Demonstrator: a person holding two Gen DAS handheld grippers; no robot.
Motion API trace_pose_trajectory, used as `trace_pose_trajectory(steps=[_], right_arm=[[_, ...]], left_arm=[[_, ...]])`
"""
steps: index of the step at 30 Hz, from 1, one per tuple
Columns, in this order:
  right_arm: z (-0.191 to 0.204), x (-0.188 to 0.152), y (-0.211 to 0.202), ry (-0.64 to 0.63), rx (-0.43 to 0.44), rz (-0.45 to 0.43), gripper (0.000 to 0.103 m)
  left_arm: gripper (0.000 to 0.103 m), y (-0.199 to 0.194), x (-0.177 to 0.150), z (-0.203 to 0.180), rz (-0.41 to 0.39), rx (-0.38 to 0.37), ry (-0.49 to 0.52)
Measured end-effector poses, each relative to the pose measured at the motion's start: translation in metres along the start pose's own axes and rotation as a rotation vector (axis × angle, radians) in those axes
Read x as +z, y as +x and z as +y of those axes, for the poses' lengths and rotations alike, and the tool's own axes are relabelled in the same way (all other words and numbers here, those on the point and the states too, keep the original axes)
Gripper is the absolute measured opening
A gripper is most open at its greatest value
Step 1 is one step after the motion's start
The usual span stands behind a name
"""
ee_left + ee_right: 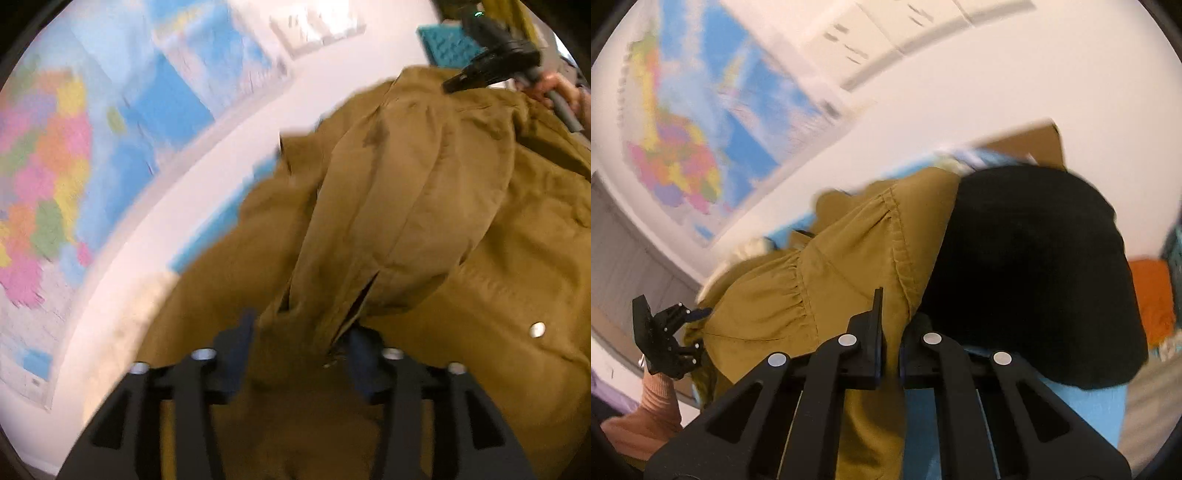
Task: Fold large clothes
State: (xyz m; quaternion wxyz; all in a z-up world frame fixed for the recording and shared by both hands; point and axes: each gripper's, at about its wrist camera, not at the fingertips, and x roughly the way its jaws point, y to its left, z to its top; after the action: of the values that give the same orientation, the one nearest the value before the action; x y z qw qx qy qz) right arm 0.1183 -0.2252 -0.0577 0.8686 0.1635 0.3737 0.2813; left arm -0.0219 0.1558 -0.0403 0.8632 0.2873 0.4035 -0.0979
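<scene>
A large olive-brown jacket [406,206] hangs lifted in the air between both grippers. My left gripper [301,350] is shut on a bunched edge of the jacket near a slit, with a metal snap [537,329] to its right. My right gripper [892,325] is shut on another edge of the same jacket [827,273], close to a gathered seam. The right gripper also shows far off in the left wrist view [454,85], and the left gripper in the right wrist view [698,314], both on the cloth.
A black garment [1034,273] lies over a light blue surface [1082,406] on the right. An orange cloth [1152,302] sits at the far right. A coloured wall map [55,177] and white wall are behind. A teal crate [448,44] is at top right.
</scene>
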Motion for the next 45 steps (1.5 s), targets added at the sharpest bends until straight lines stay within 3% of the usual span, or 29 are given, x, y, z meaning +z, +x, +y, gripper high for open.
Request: trace_pose_trajectory(steps=[2, 5, 7, 9, 11, 14, 16, 18, 19, 21, 23, 26, 27, 28, 29, 30, 32, 35, 37, 38, 40, 42, 45], right_arm=[[-0.007, -0.008, 0.016, 0.024, -0.076, 0.051, 0.024], [-0.011, -0.011, 0.010, 0.059, -0.088, 0.022, 0.039], [-0.002, -0.011, -0.004, 0.043, -0.127, -0.041, 0.050], [0.016, -0.008, -0.024, -0.023, -0.185, -0.119, 0.054], [0.041, -0.007, -0.033, -0.102, -0.178, -0.173, 0.060], [0.093, -0.005, -0.015, -0.279, -0.111, -0.131, 0.067], [0.123, -0.009, 0.006, -0.402, -0.085, -0.092, 0.074], [0.155, -0.014, 0.039, -0.539, -0.102, -0.047, 0.081], [0.164, -0.015, 0.051, -0.579, -0.098, -0.025, 0.081], [0.180, -0.017, 0.083, -0.664, -0.138, 0.018, 0.081], [0.186, -0.016, 0.110, -0.725, -0.174, 0.060, 0.080], [0.187, -0.012, 0.135, -0.765, -0.186, 0.108, 0.066], [0.187, -0.010, 0.138, -0.768, -0.187, 0.113, 0.044], [0.186, -0.008, 0.139, -0.765, -0.192, 0.115, 0.012], [0.183, -0.004, 0.140, -0.752, -0.240, 0.106, 0.000], [0.177, 0.002, 0.138, -0.713, -0.252, 0.089, 0.002], [0.162, 0.010, 0.137, -0.625, -0.216, 0.093, 0.001], [0.157, 0.001, 0.147, -0.651, -0.287, 0.137, 0.000], [0.160, -0.001, 0.139, -0.651, -0.278, 0.128, 0.010], [0.162, 0.000, 0.129, -0.636, -0.258, 0.105, 0.016], [0.167, -0.003, 0.105, -0.625, -0.188, 0.061, 0.039], [0.176, -0.008, 0.091, -0.639, -0.114, 0.050, 0.041], [0.195, -0.019, 0.090, -0.657, -0.026, 0.070, 0.041]], left_arm=[[0.070, 0.015, -0.008, 0.009, 0.038, -0.046, -0.057], [0.087, 0.019, -0.020, 0.029, 0.034, -0.170, -0.192], [0.088, 0.003, -0.032, 0.043, -0.055, -0.282, -0.248], [0.096, -0.010, -0.040, 0.047, -0.113, -0.321, -0.256], [0.096, -0.016, -0.045, 0.050, -0.134, -0.333, -0.255], [0.094, -0.008, -0.039, 0.036, -0.089, -0.271, -0.228], [0.087, 0.010, -0.028, 0.033, -0.049, -0.227, -0.204], [0.071, 0.029, -0.019, 0.031, 0.000, -0.221, -0.197], [0.067, 0.036, -0.017, 0.030, 0.022, -0.220, -0.194], [0.041, 0.044, -0.013, 0.031, 0.045, -0.250, -0.201], [0.033, 0.042, -0.007, 0.033, 0.060, -0.248, -0.213], [0.030, 0.026, 0.001, 0.046, 0.048, -0.252, -0.256], [0.037, 0.017, 0.005, 0.054, 0.041, -0.261, -0.285], [0.043, 0.011, 0.008, 0.062, 0.035, -0.250, -0.311], [0.055, 0.008, 0.010, 0.070, 0.036, -0.235, -0.334], [0.071, 0.004, 0.012, 0.081, 0.041, -0.209, -0.372], [0.081, 0.000, 0.010, 0.096, 0.023, -0.222, -0.423], [0.083, 0.010, -0.002, 0.101, 0.033, -0.256, -0.436], [0.083, 0.022, -0.010, 0.095, 0.062, -0.285, -0.429], [0.083, 0.028, -0.010, 0.092, 0.070, -0.282, -0.419], [0.083, 0.032, -0.016, 0.080, 0.065, -0.279, -0.385], [0.083, 0.033, -0.020, 0.072, 0.052, -0.289, -0.374], [0.081, 0.038, -0.015, 0.065, 0.059, -0.232, -0.359]])
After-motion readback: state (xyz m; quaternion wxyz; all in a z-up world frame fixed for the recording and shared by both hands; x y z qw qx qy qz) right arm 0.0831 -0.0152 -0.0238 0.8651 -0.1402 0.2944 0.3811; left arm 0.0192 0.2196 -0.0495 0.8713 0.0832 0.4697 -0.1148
